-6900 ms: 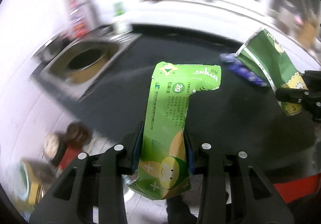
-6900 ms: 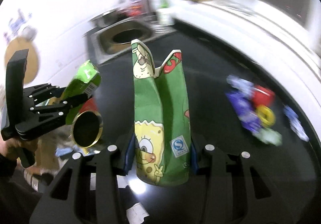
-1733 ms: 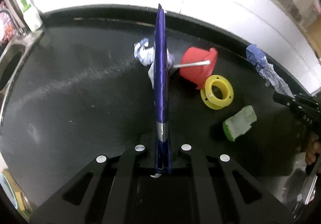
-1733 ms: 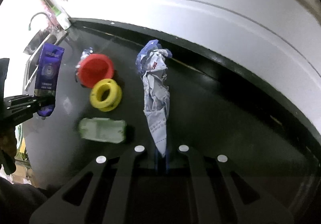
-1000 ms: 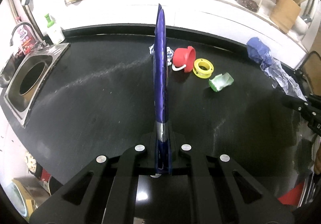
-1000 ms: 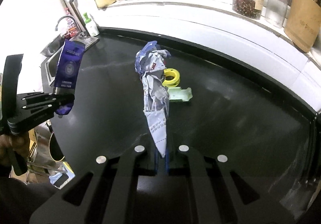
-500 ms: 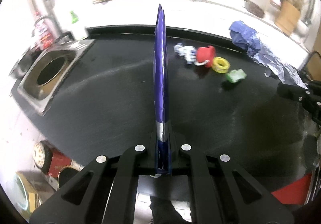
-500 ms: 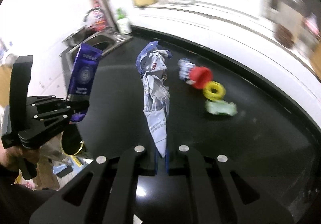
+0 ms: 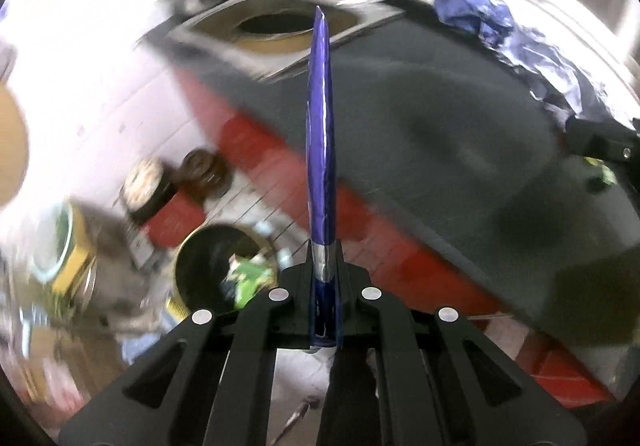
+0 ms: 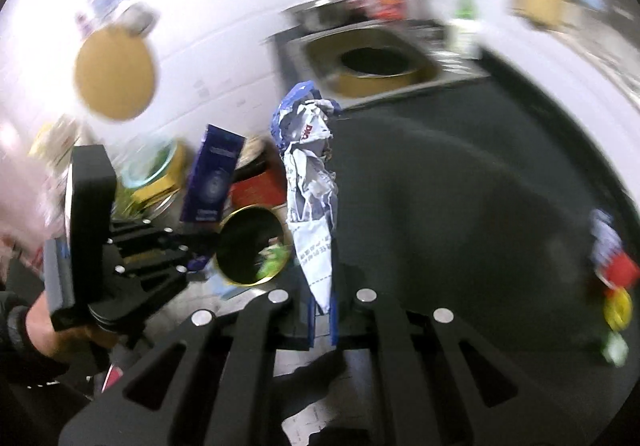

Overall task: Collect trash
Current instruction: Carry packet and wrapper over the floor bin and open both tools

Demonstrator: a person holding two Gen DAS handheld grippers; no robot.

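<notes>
Black worktop (image 9: pixel 460 134) runs back to a steel sink (image 9: pixel 276 26), w/ a gold-rimmed bin (image 9: pixel 216 266) on the floor below its edge (green scraps inside). Left gripper (image 9: pixel 323 278) has its fingers clamped on a flat purple packet (image 9: pixel 320 126), seen edge-on, just right of the bin. Right gripper (image 10: pixel 320 306) has its fingers clamped on a crumpled blue-white wrapper (image 10: pixel 310 182), also beside the bin; red, yellow and green bits (image 10: pixel 616 298) lie on the worktop well apart.
</notes>
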